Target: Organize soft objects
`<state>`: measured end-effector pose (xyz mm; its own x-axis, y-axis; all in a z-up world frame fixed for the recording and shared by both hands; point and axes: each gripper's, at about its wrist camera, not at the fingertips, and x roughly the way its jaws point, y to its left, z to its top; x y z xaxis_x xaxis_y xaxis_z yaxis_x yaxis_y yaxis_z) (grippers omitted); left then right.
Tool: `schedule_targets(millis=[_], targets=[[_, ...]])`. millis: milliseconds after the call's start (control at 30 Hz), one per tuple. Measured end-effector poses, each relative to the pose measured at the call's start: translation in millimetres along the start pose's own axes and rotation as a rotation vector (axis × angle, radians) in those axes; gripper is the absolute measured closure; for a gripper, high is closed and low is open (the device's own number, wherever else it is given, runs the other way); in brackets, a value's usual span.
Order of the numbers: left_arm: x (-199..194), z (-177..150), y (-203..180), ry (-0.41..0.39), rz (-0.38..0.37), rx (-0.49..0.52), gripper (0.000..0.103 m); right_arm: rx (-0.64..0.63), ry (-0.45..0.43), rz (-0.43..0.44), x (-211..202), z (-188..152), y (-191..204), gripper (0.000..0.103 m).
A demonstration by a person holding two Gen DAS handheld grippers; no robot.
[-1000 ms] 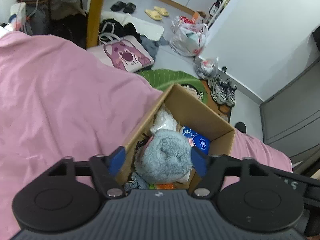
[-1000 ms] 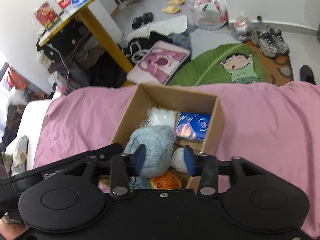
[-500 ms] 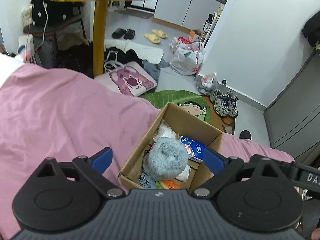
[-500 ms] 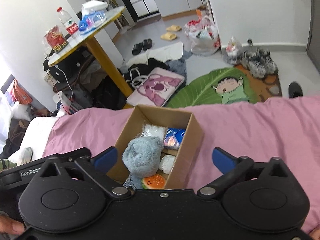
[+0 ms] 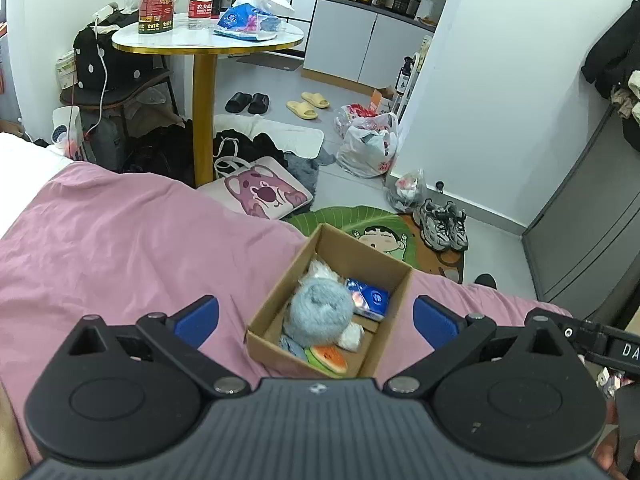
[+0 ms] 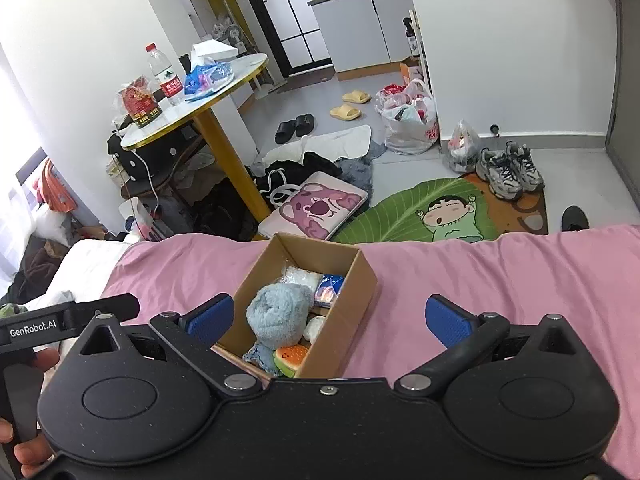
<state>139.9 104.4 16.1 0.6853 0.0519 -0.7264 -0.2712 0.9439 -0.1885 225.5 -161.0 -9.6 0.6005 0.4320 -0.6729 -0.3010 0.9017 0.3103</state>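
Observation:
A brown cardboard box sits on the pink bedsheet. Inside lie a fluffy grey-blue plush, a blue tissue pack, a white fluffy item, and a watermelon-slice toy. My left gripper hangs open above the box, holding nothing. High over the box my right gripper is also open and empty. Each gripper's blue pads straddle the box.
Beyond the bed's edge the floor holds a pink bear bag, a green cartoon rug, sneakers, slippers, plastic bags and clothes. A round table on a yellow leg carries bottles. A hand grips the other handle.
Both grippers have risen and pulled back from the box, and their jaws went from close around the grey-blue plush to wide open. The plush stays in the box.

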Motion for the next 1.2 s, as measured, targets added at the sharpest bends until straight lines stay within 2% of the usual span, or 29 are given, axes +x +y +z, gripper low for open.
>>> schedule_targets(millis=[200, 367, 600, 967, 1200], targets=[[-33.6, -7.4, -18.3, -0.046, 0.005, 0.032, 0.0, -0.019, -0.016, 0.015, -35.1, -6.1, -5.8, 0.0], [-59.8, -17.7, -34.1, -0.069, 0.012, 0.075, 0.0, -0.038, -0.024, -0.006, -66.4, -9.4, -14.6, 0.0], [-86.7, -30.3, -46.0, -0.096, 0.004, 0.086, 0.0, -0.069, -0.021, 0.008, -100.7, -17.3, -25.9, 0.0], [-123.4, -48.8, -51.3, -0.108, 0.018, 0.081, 0.0, -0.1, -0.033, 0.019, -135.3, -23.7, -26.8, 0.0], [-139.4, -57.9, -54.5, -0.111, 0.017, 0.084, 0.0, -0.1, -0.041, -0.024, -150.5, -36.3, -20.1, 0.0]])
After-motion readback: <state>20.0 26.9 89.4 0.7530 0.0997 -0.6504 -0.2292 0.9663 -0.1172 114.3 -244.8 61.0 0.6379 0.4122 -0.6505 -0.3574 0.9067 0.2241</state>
